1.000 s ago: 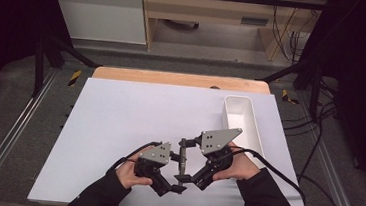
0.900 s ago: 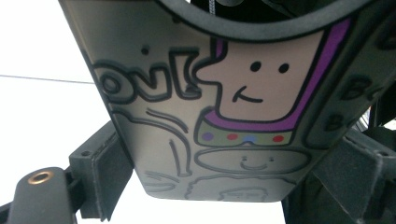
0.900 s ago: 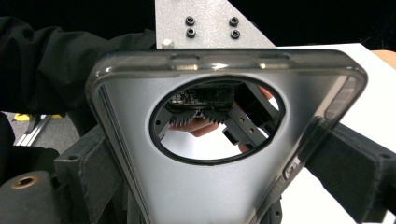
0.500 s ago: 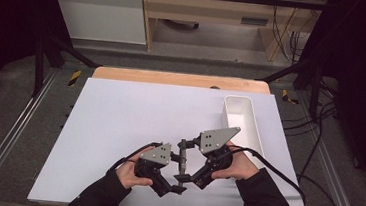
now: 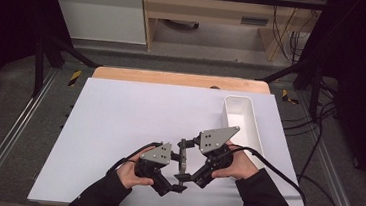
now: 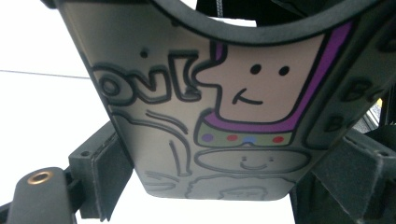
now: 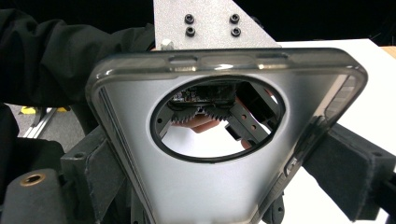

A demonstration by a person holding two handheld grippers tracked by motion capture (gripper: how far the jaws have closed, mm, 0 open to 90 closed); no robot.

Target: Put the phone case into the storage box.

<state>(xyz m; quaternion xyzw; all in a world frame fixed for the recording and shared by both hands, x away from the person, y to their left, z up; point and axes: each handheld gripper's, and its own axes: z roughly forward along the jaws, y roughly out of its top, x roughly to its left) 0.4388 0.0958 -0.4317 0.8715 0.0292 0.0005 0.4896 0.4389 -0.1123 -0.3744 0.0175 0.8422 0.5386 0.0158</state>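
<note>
Item, close to my lens: a translucent grey phone case (image 7: 205, 186) with a large round camera cutout, held tilted between my right hand-held gripper (image 7: 224, 186)'s two black padded jaws, pads pressing both side edges. Through the cutout I see the other hand-held gripper (image 7: 215, 28): gear teeth, grey plate with four screws. Dark sleeve (image 7: 56, 51) behind it; white surface (image 7: 373, 107) at right.
</note>
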